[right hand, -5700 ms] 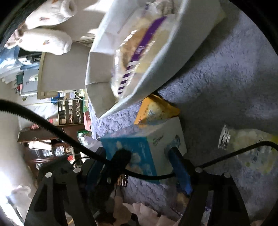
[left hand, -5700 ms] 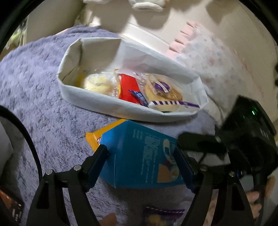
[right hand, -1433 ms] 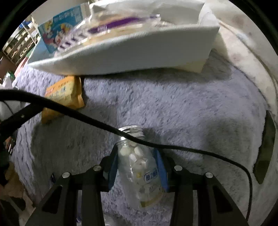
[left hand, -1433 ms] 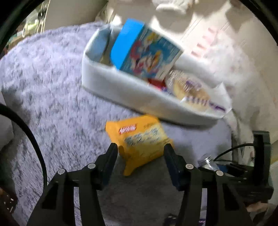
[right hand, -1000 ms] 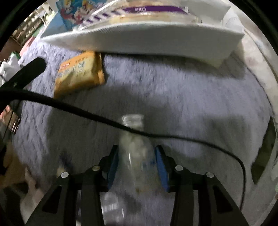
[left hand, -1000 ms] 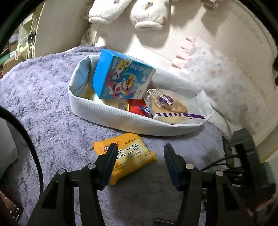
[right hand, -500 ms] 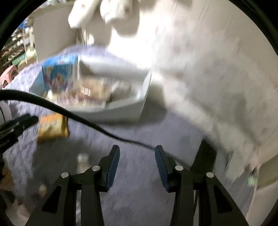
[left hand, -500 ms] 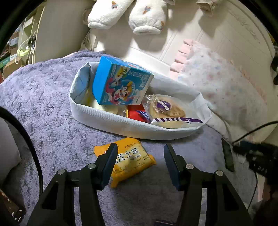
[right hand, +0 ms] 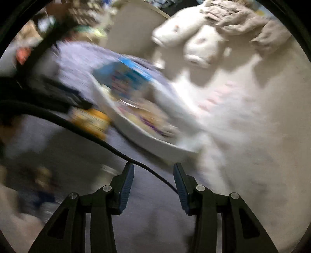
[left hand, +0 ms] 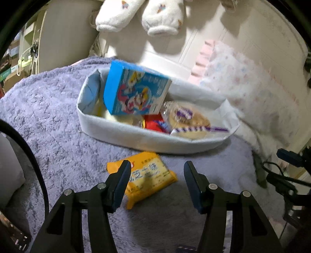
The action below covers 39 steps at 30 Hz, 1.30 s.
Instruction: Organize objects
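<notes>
A white fabric basket sits on the purple fluffy rug and holds a blue cartoon box, a wrapped round pastry and a red pack. In front of it lies a yellow snack packet. My left gripper hovers open just over that packet, its pads clear of it. The right wrist view is blurred: my right gripper is raised above the rug, jaws a narrow gap apart with nothing between them. It faces the basket, the blue box and the yellow packet.
White plush feet hang over the cream wall behind the basket. A floral pillow lies to the right. A black cable crosses the right wrist view. The other gripper's black body shows at the right edge.
The clear bottle that sat between my right jaws a second ago is no longer there. The right view has swung up from the rug to the basket and wall. My left gripper has stayed put.
</notes>
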Each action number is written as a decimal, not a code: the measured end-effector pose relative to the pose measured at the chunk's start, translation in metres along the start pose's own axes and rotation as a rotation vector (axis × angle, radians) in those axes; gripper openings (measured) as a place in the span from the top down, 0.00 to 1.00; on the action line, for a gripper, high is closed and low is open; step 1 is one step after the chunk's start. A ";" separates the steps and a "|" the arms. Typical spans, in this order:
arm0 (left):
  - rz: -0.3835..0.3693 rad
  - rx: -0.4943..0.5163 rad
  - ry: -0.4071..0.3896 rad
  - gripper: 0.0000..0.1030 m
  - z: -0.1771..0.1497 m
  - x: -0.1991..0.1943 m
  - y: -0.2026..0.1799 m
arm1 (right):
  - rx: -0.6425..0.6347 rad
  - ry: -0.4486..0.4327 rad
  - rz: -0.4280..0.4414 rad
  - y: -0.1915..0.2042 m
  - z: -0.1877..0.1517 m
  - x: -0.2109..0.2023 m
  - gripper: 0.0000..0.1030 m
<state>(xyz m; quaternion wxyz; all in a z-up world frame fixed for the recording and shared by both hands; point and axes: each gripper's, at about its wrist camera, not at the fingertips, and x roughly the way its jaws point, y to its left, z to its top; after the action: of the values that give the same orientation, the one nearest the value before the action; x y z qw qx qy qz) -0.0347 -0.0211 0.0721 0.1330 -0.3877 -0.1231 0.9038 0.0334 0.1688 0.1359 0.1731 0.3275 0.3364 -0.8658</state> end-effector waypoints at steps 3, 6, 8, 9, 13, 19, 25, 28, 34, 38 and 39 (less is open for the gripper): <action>0.035 0.032 0.055 0.46 -0.006 0.014 -0.001 | 0.105 -0.006 0.160 -0.011 0.005 0.015 0.61; 0.140 0.081 0.095 0.46 -0.015 0.033 0.001 | 0.263 0.036 0.262 -0.028 0.004 0.036 0.61; 0.213 0.117 0.129 0.32 -0.023 0.048 0.007 | 0.370 0.075 0.306 -0.036 0.001 0.051 0.61; 0.211 0.094 0.110 0.19 -0.026 0.049 0.012 | 0.436 0.103 0.342 -0.041 0.000 0.059 0.61; 0.120 -0.002 0.082 0.06 -0.035 0.049 0.038 | 0.474 0.153 0.411 -0.034 0.003 0.061 0.61; 0.319 0.177 0.140 0.04 -0.043 0.065 0.008 | 0.422 0.111 0.469 -0.014 0.016 0.049 0.61; 0.284 0.138 0.138 0.03 -0.043 0.061 0.018 | 0.208 0.127 0.436 0.037 0.026 0.043 0.61; 0.289 0.143 0.137 0.03 -0.042 0.061 0.017 | 0.140 0.063 0.511 0.056 0.035 0.030 0.61; 0.302 0.154 0.137 0.02 -0.043 0.058 0.019 | 0.133 0.003 0.580 0.058 0.037 0.019 0.61; 0.299 0.151 0.137 0.02 -0.043 0.057 0.022 | 0.191 0.004 0.500 0.041 0.034 0.019 0.60; 0.299 0.151 0.137 0.02 -0.043 0.056 0.023 | 0.216 0.002 0.509 0.035 0.032 0.018 0.60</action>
<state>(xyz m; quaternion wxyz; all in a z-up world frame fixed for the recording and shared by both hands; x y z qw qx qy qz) -0.0437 -0.0183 -0.0020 0.0341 -0.4514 0.0135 0.8916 0.0237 0.1204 0.1248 0.3489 0.4189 0.1494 -0.8249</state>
